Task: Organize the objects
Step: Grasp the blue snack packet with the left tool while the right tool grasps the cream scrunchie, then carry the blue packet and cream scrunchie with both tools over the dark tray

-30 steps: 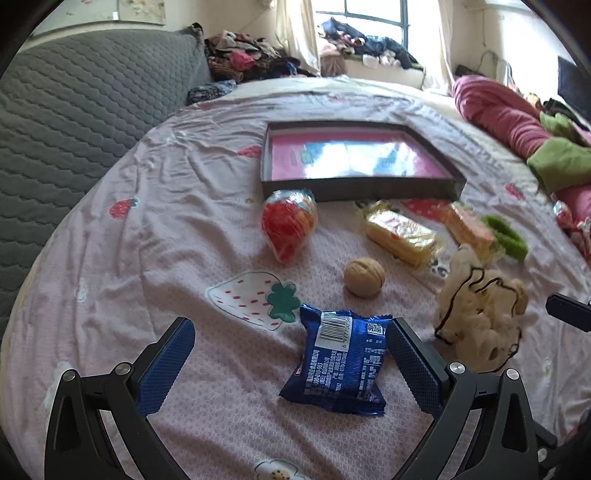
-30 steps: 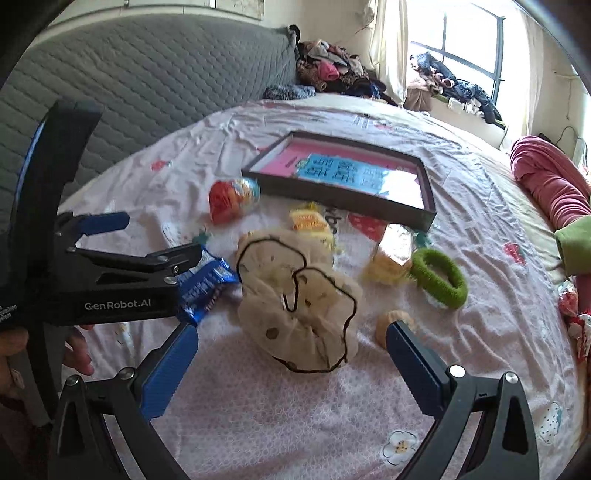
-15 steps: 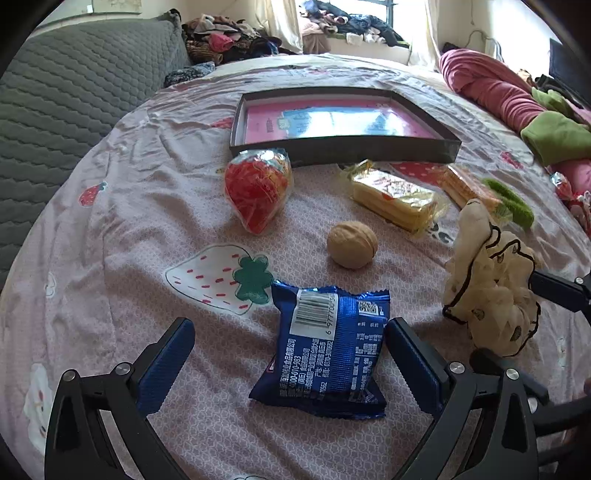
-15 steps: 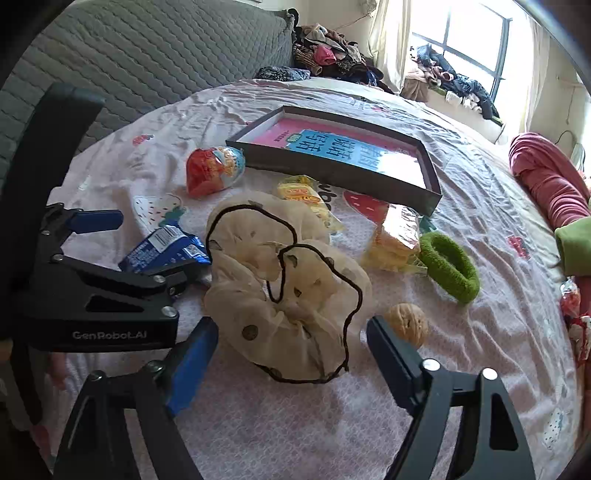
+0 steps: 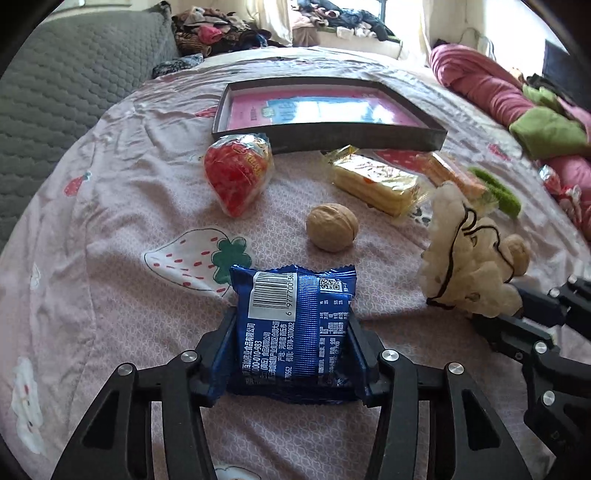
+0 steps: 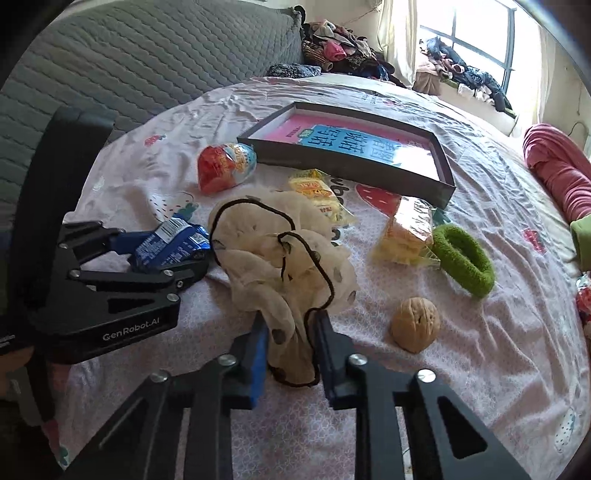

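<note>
Both tools, wide a second ago, have just been closing: the left gripper (image 5: 293, 345) now clamps the blue snack packet (image 5: 295, 325) lying on the bedsheet (image 5: 122, 206), the right gripper (image 6: 290, 354) pinches the cream scrunchie (image 6: 280, 258). "GenRobot.AI" marks the left tool. The dark tray (image 6: 354, 166) holds a pink-and-blue printed sheet.

Grey quilted headboard (image 6: 147, 55) occupies upper left of frame. Clothing pile (image 6: 340, 51) sits at upper centre; window (image 6: 476, 33) at upper right; pink bedding roll (image 5: 480, 85) at right.
</note>
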### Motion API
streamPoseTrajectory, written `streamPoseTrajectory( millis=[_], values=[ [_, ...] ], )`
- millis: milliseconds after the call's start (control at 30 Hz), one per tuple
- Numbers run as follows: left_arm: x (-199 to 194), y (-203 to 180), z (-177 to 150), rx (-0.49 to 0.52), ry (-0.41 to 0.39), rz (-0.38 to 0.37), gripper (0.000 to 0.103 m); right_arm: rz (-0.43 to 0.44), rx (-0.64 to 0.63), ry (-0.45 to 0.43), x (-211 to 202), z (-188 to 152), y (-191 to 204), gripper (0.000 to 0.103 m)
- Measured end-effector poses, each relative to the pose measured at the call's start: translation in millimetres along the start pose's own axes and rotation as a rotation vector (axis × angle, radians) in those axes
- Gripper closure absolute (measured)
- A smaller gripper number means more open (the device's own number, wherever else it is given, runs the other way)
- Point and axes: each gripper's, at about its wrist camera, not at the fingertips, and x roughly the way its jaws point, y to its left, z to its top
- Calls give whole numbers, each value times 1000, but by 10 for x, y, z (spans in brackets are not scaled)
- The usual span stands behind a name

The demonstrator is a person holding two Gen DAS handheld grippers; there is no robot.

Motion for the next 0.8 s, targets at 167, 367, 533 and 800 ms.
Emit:
streamPoseTrajectory(
  millis=[167, 367, 533, 800],
  values=[
    [-116, 38, 5, -38, -31, -19, 49, 68, 74, -8, -55, -11, -107, 83],
    [-244, -12, 12, -44, -52, -25, 49, 107, 105, -32, -186, -22, -150, 84],
    [-332, -28, -7, -46, -62, -18, 49, 113, 110, -51, -284, -17, -173, 84],
    [-476, -72, -4, -56, -91, -4, 49, 119, 116, -86, -439, -15, -225, 84]
  ],
)
